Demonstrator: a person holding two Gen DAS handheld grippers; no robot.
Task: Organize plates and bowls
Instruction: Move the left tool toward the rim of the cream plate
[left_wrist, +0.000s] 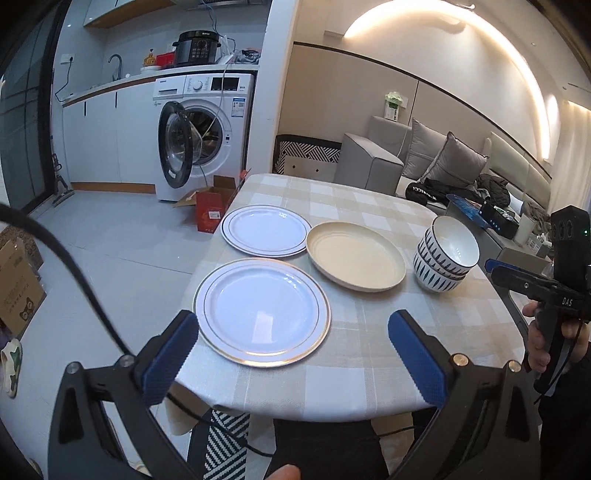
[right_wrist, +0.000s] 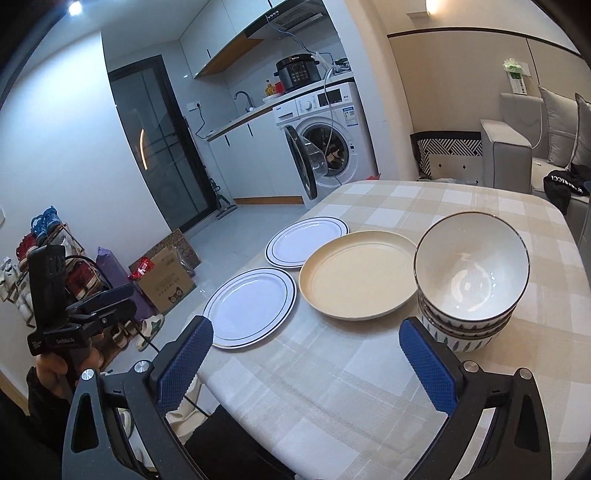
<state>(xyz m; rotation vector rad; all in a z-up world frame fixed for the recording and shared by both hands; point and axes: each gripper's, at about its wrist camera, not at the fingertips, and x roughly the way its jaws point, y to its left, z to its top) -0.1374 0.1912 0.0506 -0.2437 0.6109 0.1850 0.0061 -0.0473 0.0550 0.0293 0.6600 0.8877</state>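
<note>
- Plates and bowls sit on a checked tablecloth (left_wrist: 354, 199), all on the near half of the table.
- Near plate (left_wrist: 262, 312), white with a gold rim, lies flat, face up, by the table's left edge, just ahead of the left gripper (left_wrist: 293, 354).
- Far plate (left_wrist: 266, 230), white with a thin dark line at the rim, lies flat behind it, also by the left edge; the two are apart.
- Beige dish (left_wrist: 356, 256), shallow and face up, sits right of the far plate, its rim touching or almost touching that plate's rim; I cannot tell which.
- Bowls (right_wrist: 471, 284), white inside with a leaf pattern outside, are nested in one upright stack, mouths up, right of the dish and apart from it.
- Being round, none of these has a long axis.
- Left gripper's blue pads are spread wide, holding nothing, above the table's near edge.
- Right gripper (right_wrist: 306, 354) likewise stands wide apart and empty, its right finger (right_wrist: 428, 365) near the bowl stack.
</note>
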